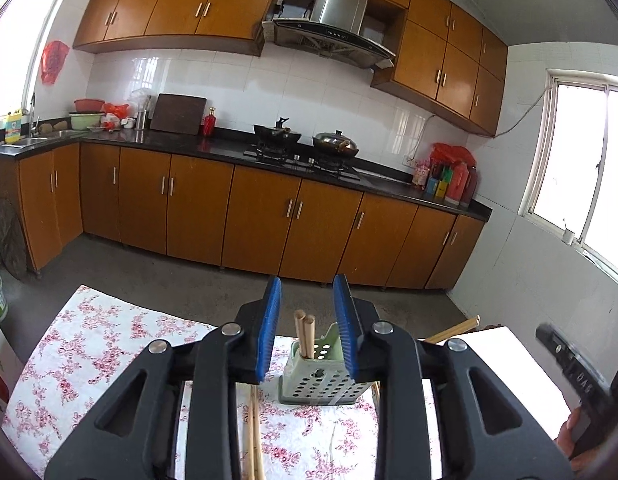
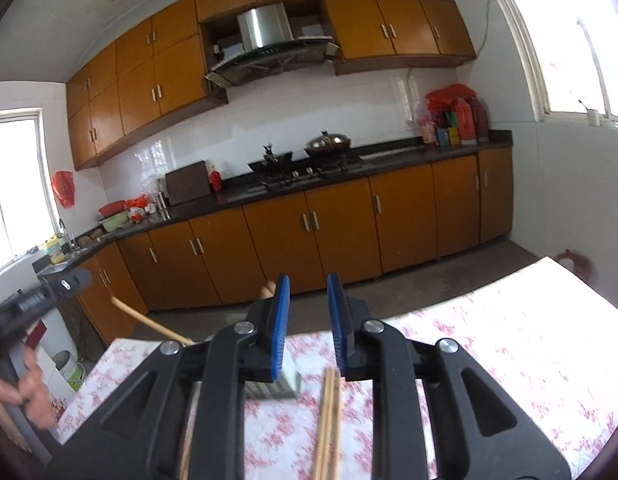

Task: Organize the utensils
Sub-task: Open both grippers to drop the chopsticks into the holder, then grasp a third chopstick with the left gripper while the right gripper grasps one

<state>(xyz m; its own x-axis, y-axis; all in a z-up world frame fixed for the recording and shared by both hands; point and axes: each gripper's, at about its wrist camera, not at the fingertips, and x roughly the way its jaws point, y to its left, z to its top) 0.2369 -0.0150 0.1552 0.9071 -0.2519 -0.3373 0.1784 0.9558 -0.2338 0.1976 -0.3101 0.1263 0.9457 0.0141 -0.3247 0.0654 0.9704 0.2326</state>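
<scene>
Jaws apart; utensil holder (image 1: 323, 376) partly hidden, blurred.

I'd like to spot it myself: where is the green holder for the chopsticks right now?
In the left wrist view the green holder stands on the flowered tablecloth, just beyond the open left tool, with two chopsticks upright inside.

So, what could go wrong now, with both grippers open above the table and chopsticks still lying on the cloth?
1. The green holder looks light and already carries two chopsticks; a push from the left gripper could tip it.
2. The loose chopsticks under the right gripper lie close together, so a grasp may take several or let one roll.
3. The floral cloth could slip or bunch.
</scene>
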